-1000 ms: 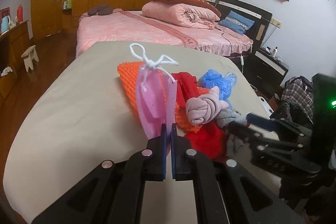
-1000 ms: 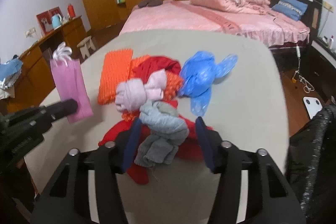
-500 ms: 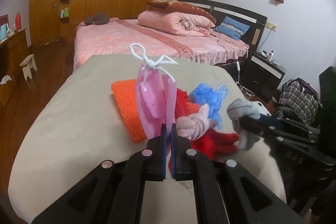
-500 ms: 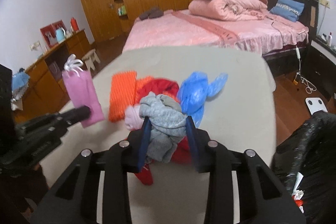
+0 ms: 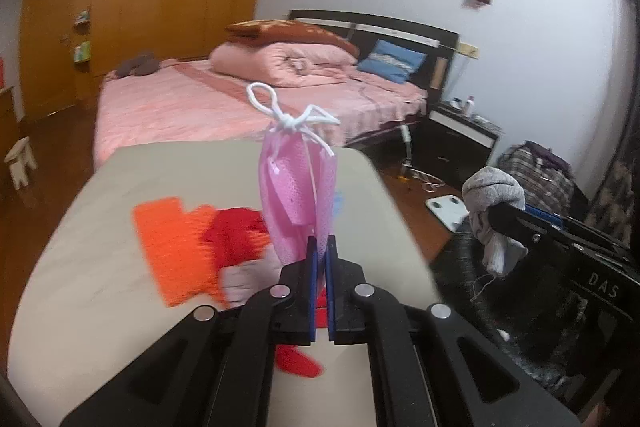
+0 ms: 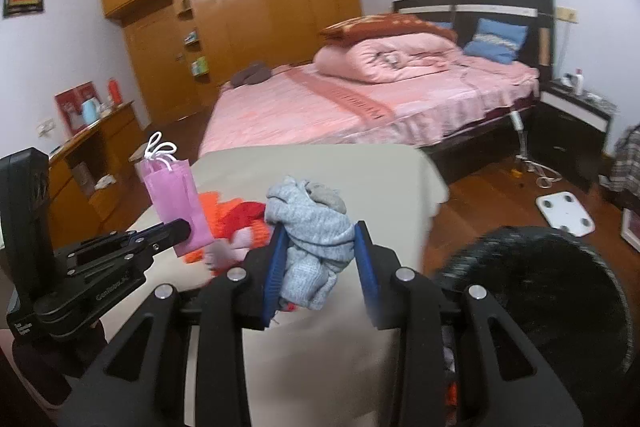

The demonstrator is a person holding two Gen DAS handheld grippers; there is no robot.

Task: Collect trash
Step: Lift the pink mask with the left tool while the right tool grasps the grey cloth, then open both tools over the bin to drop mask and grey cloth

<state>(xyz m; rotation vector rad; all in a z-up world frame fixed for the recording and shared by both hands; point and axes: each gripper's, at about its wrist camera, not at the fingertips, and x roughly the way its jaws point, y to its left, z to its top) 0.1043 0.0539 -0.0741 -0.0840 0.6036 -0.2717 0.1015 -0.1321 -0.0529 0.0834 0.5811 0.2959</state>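
Note:
My left gripper (image 5: 319,247) is shut on the bottom edge of a small pink gift bag (image 5: 298,183) with white cord handles, held upright above the beige table (image 5: 100,227). The same pink bag (image 6: 176,203) and left gripper (image 6: 188,227) show at the left of the right wrist view. My right gripper (image 6: 318,239) is shut on a knotted grey cloth bundle (image 6: 314,227), lifted off the table. That grey bundle (image 5: 494,199) hangs at the right in the left wrist view, over the black trash bag (image 6: 532,291). An orange knitted cloth (image 5: 172,243), red cloth (image 5: 236,235) and a pale pink bundle (image 5: 244,279) stay on the table.
A pink bed (image 6: 360,99) stands beyond the table, with a wooden wardrobe (image 6: 248,19) behind it. A dark nightstand (image 6: 576,115) and a white scale (image 6: 564,213) on the wood floor are to the right. A wooden sideboard (image 6: 92,155) runs along the left.
My right gripper closed on the grey bundle, lifted it from the pile and carried it right toward the black bag. My left gripper rose with the pink bag in it.

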